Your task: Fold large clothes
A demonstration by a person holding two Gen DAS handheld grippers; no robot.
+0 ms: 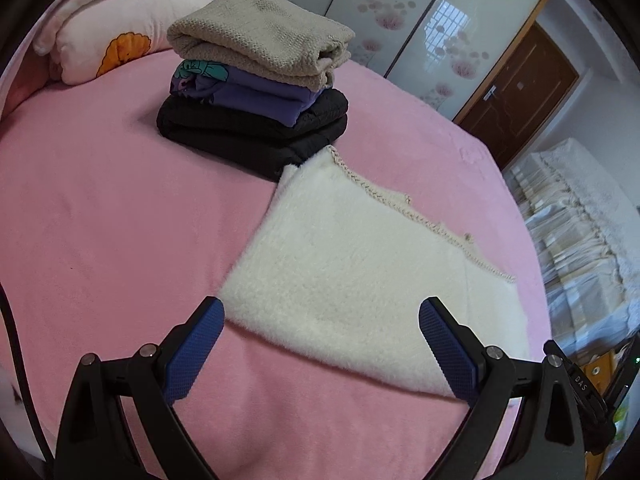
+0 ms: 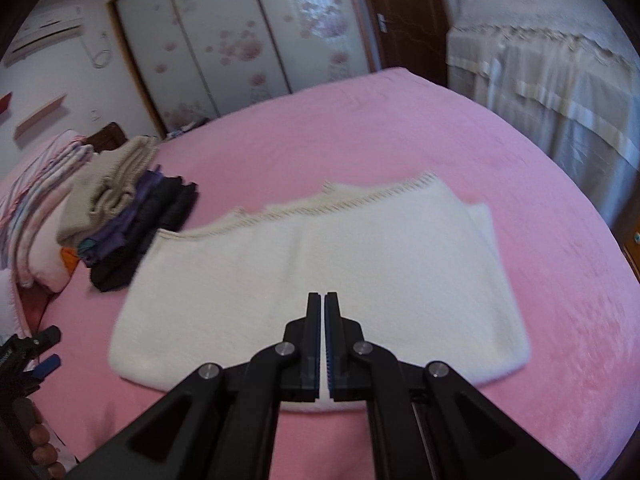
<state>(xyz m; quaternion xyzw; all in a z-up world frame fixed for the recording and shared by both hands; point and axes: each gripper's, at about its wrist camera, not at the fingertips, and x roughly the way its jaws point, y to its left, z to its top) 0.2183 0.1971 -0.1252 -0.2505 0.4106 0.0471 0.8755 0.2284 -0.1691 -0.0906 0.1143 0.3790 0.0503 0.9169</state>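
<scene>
A white fluffy garment (image 1: pixel 360 264) lies folded flat on the pink bed (image 1: pixel 100 208); it also shows in the right wrist view (image 2: pixel 320 256). My left gripper (image 1: pixel 320 312) is open, its blue-padded fingers (image 1: pixel 196 344) spread over the garment's near edge, holding nothing. My right gripper (image 2: pixel 323 300) is shut and empty, hovering above the garment's near middle. The left gripper's tip shows at the left edge of the right wrist view (image 2: pixel 44 364).
A stack of folded clothes (image 1: pixel 260 80), beige on purple on black, stands just beyond the white garment; it also shows in the right wrist view (image 2: pixel 128 216). Pink pillows (image 1: pixel 104 40) lie behind it. Wardrobe doors (image 1: pixel 420 28) and a covered piece of furniture (image 2: pixel 552 80) stand past the bed.
</scene>
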